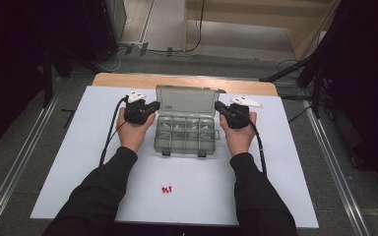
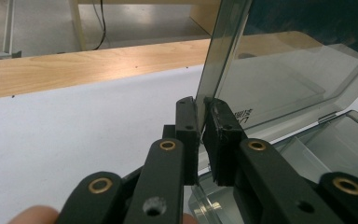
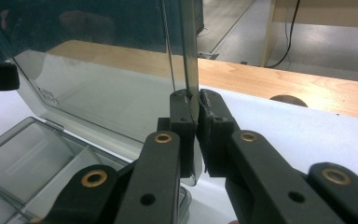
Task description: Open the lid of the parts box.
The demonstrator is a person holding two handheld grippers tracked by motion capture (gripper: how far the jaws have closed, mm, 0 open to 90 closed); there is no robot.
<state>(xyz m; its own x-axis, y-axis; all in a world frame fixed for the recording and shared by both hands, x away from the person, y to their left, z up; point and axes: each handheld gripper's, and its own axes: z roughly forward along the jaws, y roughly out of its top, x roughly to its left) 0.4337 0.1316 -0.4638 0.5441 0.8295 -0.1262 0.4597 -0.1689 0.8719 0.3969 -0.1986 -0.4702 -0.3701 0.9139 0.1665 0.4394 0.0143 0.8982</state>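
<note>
A clear grey compartment box (image 1: 158,142) sits in the middle of the white sheet, its lid (image 1: 187,100) standing upright at the back. My left gripper (image 1: 155,104) is shut on the lid's left edge; in the left gripper view the jaws (image 2: 200,105) pinch the thin lid (image 2: 284,70) above the box base (image 2: 349,135). My right gripper (image 1: 217,105) is shut on the lid's right edge. In the right gripper view the lid (image 3: 98,79) runs down between the pads of the right gripper (image 3: 193,98), over empty compartments (image 3: 28,154).
A few small red pieces (image 1: 166,189) lie on the white sheet (image 1: 78,162) near the front, between my forearms. A strip of bare wooden tabletop (image 1: 128,78) runs behind the sheet. Floor rails and cables lie beyond the table.
</note>
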